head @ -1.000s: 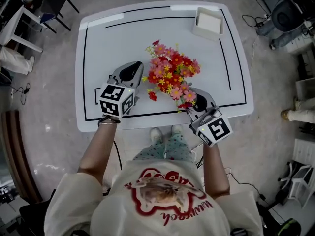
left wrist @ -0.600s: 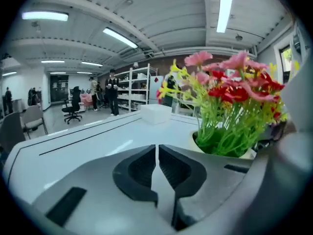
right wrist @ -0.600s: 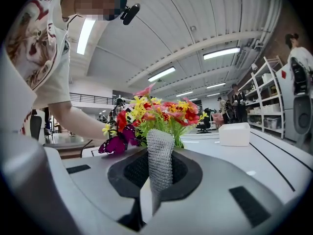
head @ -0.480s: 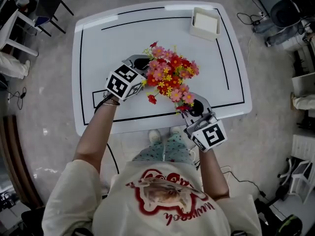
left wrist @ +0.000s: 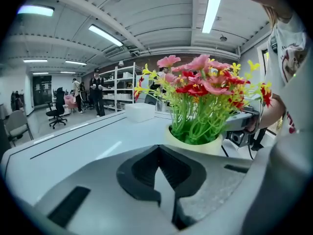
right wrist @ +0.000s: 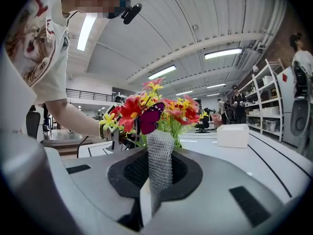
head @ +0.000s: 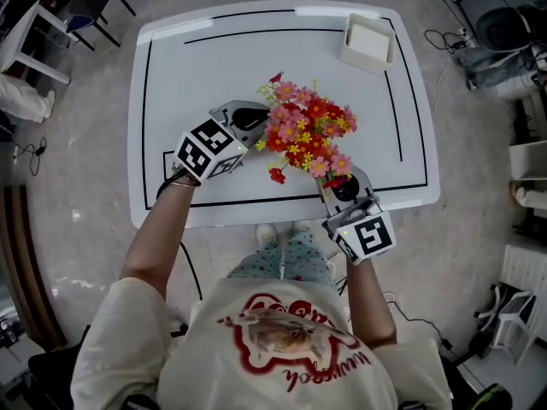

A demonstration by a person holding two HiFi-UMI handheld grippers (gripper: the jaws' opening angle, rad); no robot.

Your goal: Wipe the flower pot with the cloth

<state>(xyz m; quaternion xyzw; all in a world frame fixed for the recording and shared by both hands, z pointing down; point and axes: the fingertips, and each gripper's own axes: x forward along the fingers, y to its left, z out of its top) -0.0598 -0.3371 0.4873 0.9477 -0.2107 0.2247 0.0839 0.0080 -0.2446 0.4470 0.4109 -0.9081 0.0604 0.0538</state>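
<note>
In the head view, a bunch of artificial-looking flowers [head: 308, 135], red, pink and yellow, is seen towards the near side of a glossy white table [head: 171, 75] edged with a black line. What the flowers stand in is covered by the blooms. The left gripper [head: 250, 120] is held just beside the bunch on its left, and the right gripper [head: 339, 180] just beside it on the near right. A white rectangular box [head: 369, 41] is set well apart at the far corner.

In the left gripper view, the flower pot [left wrist: 195, 145] is shown as a smooth, cream, round-rimmed vessel filled with thin green stems, close ahead of the jaws. The jaws are brought together, and nothing is held between them.

In the right gripper view, the jaws are pressed onto the cloth [right wrist: 160, 160], a grey strip of coarse, mesh-like weave that is held upright. The pot is hidden behind it, so contact cannot be told.

The task is judged to be at its start or barely under way: the cloth is gripped and brought near, but no wiped area can be made out, and the wiping is taken as left to do.
</note>
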